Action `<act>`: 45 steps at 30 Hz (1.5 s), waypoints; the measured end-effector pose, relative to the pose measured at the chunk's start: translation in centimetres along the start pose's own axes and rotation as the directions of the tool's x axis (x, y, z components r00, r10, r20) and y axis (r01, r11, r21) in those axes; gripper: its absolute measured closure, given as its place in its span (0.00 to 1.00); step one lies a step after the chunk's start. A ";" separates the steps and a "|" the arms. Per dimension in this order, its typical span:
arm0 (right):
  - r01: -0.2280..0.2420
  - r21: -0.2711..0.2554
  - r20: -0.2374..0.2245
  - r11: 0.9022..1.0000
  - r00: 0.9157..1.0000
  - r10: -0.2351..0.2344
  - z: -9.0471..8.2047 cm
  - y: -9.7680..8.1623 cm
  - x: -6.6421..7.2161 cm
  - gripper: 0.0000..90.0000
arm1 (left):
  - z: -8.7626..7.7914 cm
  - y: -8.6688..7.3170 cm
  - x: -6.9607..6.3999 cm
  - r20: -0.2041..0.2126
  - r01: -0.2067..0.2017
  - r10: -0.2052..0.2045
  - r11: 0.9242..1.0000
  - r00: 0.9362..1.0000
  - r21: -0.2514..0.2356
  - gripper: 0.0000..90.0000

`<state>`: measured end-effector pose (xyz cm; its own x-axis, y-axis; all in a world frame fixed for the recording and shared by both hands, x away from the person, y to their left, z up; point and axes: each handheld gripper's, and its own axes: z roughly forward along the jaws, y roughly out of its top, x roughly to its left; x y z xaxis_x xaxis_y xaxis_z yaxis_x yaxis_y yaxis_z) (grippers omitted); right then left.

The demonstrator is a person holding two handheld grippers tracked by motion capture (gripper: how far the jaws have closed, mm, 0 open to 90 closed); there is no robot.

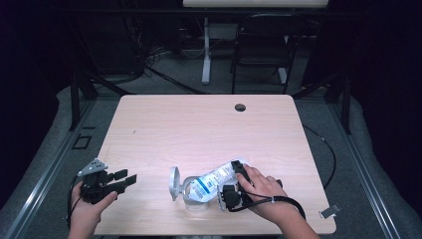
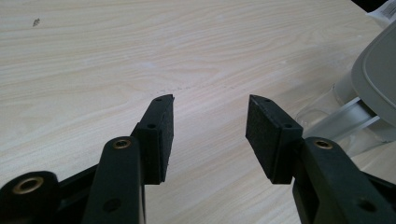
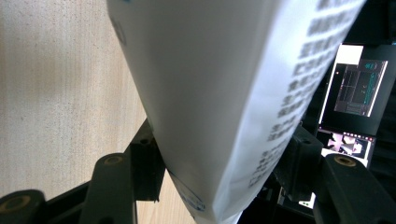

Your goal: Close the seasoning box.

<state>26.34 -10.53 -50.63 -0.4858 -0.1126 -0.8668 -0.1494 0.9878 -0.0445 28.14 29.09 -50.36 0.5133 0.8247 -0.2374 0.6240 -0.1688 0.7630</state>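
From the high view, I stand at a pale wooden worktop. My right tool sits near the front edge, clamped on a white pouch with blue print. The pouch lies tilted, its long axis running from upper right down to lower left, and its lower end pokes into the mouth of a clear container lying on its side. The container's grey lid hangs open on the left of that mouth. My left tool hovers well apart, off to the left near the worktop's front corner, its jaws spread and pointing right, toward the lid. My right hand is plainly the nearer one; the left has bare worktop to cross.

In the left gripper view, my left tool shows two black pads set wide with nothing but wood grain between them. At the right edge I see the lid and a bit of the container below it, so the container lies ahead and to the right of these jaws.

In the right gripper view, my right tool grips the pouch, which rises between the two pads, one pressing each side. Blurred dark print runs along its right edge. The worktop lies behind on the left. I judge the next move is pushing the pouch along its own length, deeper into the container.
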 end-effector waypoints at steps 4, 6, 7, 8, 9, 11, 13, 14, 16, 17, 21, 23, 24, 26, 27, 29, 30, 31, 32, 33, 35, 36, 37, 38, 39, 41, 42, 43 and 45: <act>-0.005 -0.008 0.001 1.000 1.000 0.005 0.0 0.0 0.1 0.48 | 0.0 -0.1 0.1 0.001 0.003 -0.003 1.000 1.000 0.001 0.58; -0.003 -0.007 0.000 1.000 1.000 0.003 0.0 0.0 0.0 0.48 | 0.0 0.0 0.1 0.001 0.003 -0.003 1.000 1.000 0.000 0.58; -0.001 -0.007 0.001 1.000 1.000 0.001 0.0 0.0 0.0 0.48 | -0.1 0.0 0.1 0.000 0.003 -0.003 1.000 1.000 0.001 0.58; 0.000 -0.007 0.000 1.000 1.000 0.000 0.0 0.0 0.0 0.48 | -0.1 0.0 0.1 -0.003 0.002 -0.002 1.000 1.000 0.001 0.57; 0.002 -0.007 0.000 1.000 1.000 -0.002 0.0 0.0 0.0 0.48 | -0.1 0.0 0.1 -0.003 0.002 -0.002 1.000 1.000 0.002 0.57; 0.004 -0.005 -0.001 1.000 1.000 -0.004 0.0 0.0 -0.1 0.48 | 0.0 -0.1 0.2 -0.004 0.004 -0.004 1.000 1.000 0.002 0.57; 0.014 0.004 0.000 1.000 1.000 -0.014 -0.1 0.1 -0.1 0.48 | 0.0 -0.1 0.2 -0.005 0.005 -0.005 1.000 1.000 0.008 0.57; 0.015 0.004 0.000 1.000 1.000 -0.015 -0.1 0.1 -0.1 0.48 | 0.0 -0.1 0.3 -0.006 0.007 -0.006 1.000 1.000 0.008 0.57; 0.026 0.011 0.003 1.000 1.000 -0.026 -0.1 0.1 -0.2 0.48 | 0.0 -0.1 0.3 -0.007 0.008 -0.008 1.000 1.000 0.005 0.57; 0.025 0.007 -0.001 1.000 1.000 -0.025 -0.1 0.1 -0.2 0.48 | 0.0 -0.1 0.3 -0.006 0.009 -0.009 1.000 1.000 0.003 0.56; 0.021 -0.005 0.004 1.000 1.000 -0.021 0.0 0.1 -0.2 0.48 | 0.0 -0.1 0.3 -0.006 0.010 -0.010 1.000 1.000 0.001 0.56; 0.024 0.001 0.002 1.000 1.000 -0.024 0.0 0.1 -0.2 0.48 | 0.0 -0.1 0.3 -0.007 0.009 -0.009 1.000 1.000 0.003 0.56; 0.024 0.002 0.002 1.000 1.000 -0.024 0.0 0.2 -0.2 0.48 | 0.0 -0.1 0.3 -0.007 0.009 -0.009 1.000 1.000 0.003 0.56; 0.025 0.003 0.002 1.000 1.000 -0.025 0.0 0.2 -0.2 0.48 | -0.1 -0.1 0.3 -0.008 0.008 -0.008 1.000 1.000 0.002 0.56; 0.026 0.003 0.002 1.000 1.000 -0.026 0.0 0.2 -0.2 0.48 | -0.1 -0.1 0.3 -0.009 0.008 -0.008 1.000 1.000 0.003 0.56; 0.026 0.005 0.000 1.000 1.000 -0.026 -0.1 0.2 -0.2 0.48 | -0.1 -0.1 0.3 -0.011 0.006 -0.006 1.000 1.000 0.006 0.55; 0.027 0.006 -0.001 1.000 1.000 -0.027 -0.1 0.2 -0.2 0.48 | -0.1 -0.1 0.3 -0.014 0.007 -0.007 1.000 1.000 0.006 0.55; 0.028 0.005 0.000 1.000 1.000 -0.028 -0.1 0.2 -0.3 0.48 | -0.1 0.0 0.3 -0.017 0.004 -0.004 1.000 1.000 0.009 0.55; 0.030 0.004 0.000 1.000 1.000 -0.030 -0.1 0.2 -0.3 0.48 | 0.0 -0.1 0.3 -0.019 0.006 -0.006 1.000 1.000 0.008 0.54; 0.031 0.005 -0.001 0.999 1.000 -0.031 -0.1 0.2 -0.3 0.48 | 0.0 -0.1 0.3 -0.022 0.005 -0.005 1.000 1.000 0.006 0.53; 0.041 0.015 0.001 0.999 0.999 -0.041 -0.1 0.3 -0.4 0.48 | 0.0 -0.1 0.2 -0.026 0.002 -0.002 1.000 1.000 0.008 0.52; 0.046 0.022 0.002 0.999 0.999 -0.046 -0.2 0.3 -0.4 0.48 | 0.0 -0.1 0.3 -0.028 0.001 -0.001 1.000 1.000 0.009 0.51; 0.048 0.024 0.002 0.999 0.999 -0.048 -0.2 0.3 -0.4 0.48 | 0.0 -0.1 0.3 -0.029 0.000 0.000 1.000 1.000 0.009 0.51; 0.048 0.024 0.003 0.999 0.999 -0.048 -0.2 0.3 -0.4 0.48 | 0.0 -0.1 0.3 -0.029 0.004 -0.004 1.000 1.000 0.008 0.51; 0.047 0.024 0.003 0.999 0.999 -0.047 -0.2 0.3 -0.4 0.48 | 0.0 0.0 0.3 -0.030 0.005 -0.005 1.000 1.000 0.007 0.50; 0.049 0.025 0.005 0.998 0.999 -0.049 -0.2 0.4 -0.4 0.48 | 0.0 -0.1 0.3 -0.034 0.005 -0.005 1.000 0.999 0.008 0.49; 0.037 0.011 0.002 0.999 0.999 -0.037 -0.1 0.3 -0.4 0.48 | 0.0 -0.1 0.3 -0.035 0.005 -0.004 1.000 0.999 0.009 0.49; 0.038 0.010 0.002 0.999 0.999 -0.038 -0.1 0.3 -0.4 0.48 | 0.0 -0.1 0.3 -0.037 0.003 -0.002 1.000 0.999 0.004 0.49; 0.040 0.011 0.004 0.999 0.999 -0.040 -0.1 0.3 -0.4 0.48 | 0.0 -0.1 0.3 -0.038 0.001 -0.001 1.000 0.999 0.007 0.48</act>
<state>26.38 -10.18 -50.26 -0.4764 -0.1520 -0.8660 -0.1598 0.9835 -0.0847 28.27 29.33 -50.51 0.4903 0.8446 -0.2152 0.6289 -0.1719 0.7582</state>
